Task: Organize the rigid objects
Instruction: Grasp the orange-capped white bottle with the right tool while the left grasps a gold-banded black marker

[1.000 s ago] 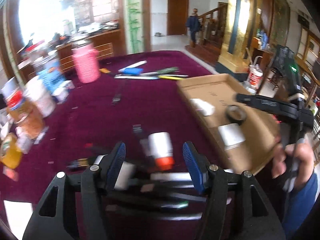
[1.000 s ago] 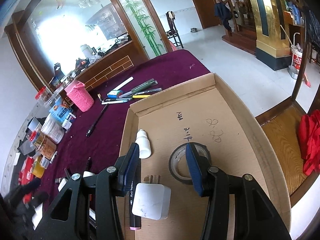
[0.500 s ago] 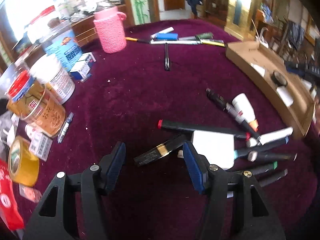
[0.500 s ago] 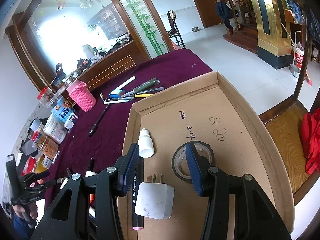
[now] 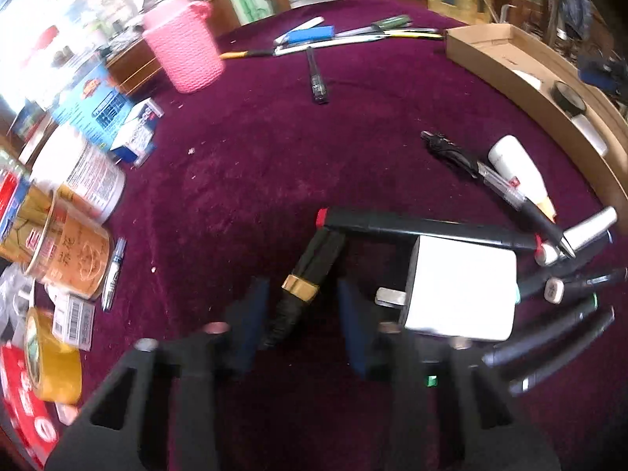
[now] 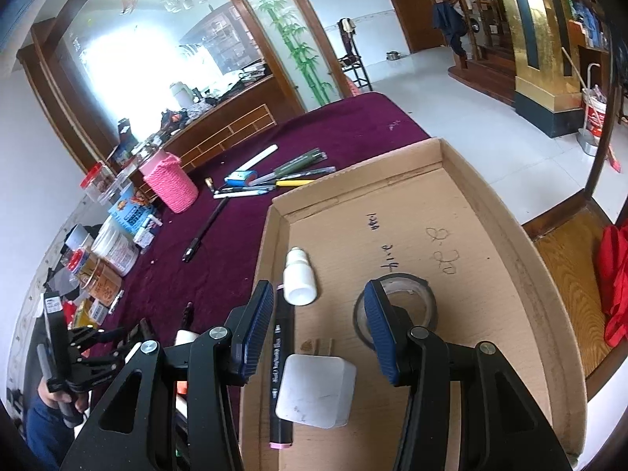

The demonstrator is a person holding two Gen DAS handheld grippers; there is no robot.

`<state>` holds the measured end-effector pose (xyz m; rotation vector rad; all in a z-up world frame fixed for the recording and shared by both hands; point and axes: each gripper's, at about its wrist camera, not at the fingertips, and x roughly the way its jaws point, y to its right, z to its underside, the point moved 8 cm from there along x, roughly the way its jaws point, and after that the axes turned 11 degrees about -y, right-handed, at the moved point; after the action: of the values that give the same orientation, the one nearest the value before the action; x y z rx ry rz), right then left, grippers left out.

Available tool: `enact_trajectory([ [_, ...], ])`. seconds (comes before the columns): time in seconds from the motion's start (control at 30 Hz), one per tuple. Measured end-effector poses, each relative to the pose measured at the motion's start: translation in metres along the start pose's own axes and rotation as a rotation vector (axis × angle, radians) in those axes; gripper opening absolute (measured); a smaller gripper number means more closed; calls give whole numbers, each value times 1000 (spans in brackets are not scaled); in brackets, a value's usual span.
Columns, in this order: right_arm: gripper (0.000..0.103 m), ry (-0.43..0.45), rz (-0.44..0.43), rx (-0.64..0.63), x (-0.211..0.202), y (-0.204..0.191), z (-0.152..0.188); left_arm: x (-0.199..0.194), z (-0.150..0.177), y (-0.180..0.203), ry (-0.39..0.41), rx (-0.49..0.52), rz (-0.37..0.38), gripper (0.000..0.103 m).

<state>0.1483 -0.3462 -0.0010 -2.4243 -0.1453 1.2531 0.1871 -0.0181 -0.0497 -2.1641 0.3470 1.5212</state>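
Although four things already lie in the cardboard tray (image 6: 510,212), most of the sorting is left, as I judge it. Inside it I count a small white bottle (image 6: 300,280) near the tray's left wall, a black marker (image 6: 280,376) along that same wall, a white plug adapter (image 6: 316,390) just beside the marker, and a roll of dark tape (image 6: 412,294) toward the middle. My right tool (image 6: 318,327) hangs over the near end of the tray with its jaws spread and nothing between them.

On the purple surface (image 5: 255,149) a cluster waits just beside the tray's left wall: a black tube with a gold band (image 5: 310,274), a long black marker with a red end (image 5: 412,229), another white adapter (image 5: 459,290), a white bottle with an orange tip (image 5: 518,168), a clear pen (image 5: 510,192) and several dark markers (image 5: 557,329) fanned out at the surface's near edge. My left tool (image 5: 300,318) is open, its jaws straddling the lower end of the gold-banded tube without pinching it; that looks like my next pick.

More pens (image 6: 274,180) lie toward the far edge, beside a pink knitted holder (image 5: 184,47). Cans and boxes (image 5: 74,196) crowd the left edge.
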Motion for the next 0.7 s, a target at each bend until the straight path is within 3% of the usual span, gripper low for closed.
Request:
enact_trajectory([
  [0.07, 43, -4, -8, -30, 0, -8, 2, -2, 3, -4, 3, -62, -45, 18],
  [0.17, 38, -21, -58, -102, 1, -33, 10, -2, 12, -8, -4, -203, -101, 17],
  [0.27, 38, -129, -147, -160, 16, -70, 28, -2, 14, -9, 24, -289, -101, 16],
  [0.33, 38, -216, -162, -192, 29, -94, 45, -2, 15, -8, 35, -287, -102, 16],
  [0.43, 38, -345, -171, -132, 54, -111, 58, -2, 16, -9, 51, -283, -84, 17],
  [0.7, 37, -398, -66, -106, 97, -128, 58, -3, 17, -8, 76, -295, -78, 17],
])
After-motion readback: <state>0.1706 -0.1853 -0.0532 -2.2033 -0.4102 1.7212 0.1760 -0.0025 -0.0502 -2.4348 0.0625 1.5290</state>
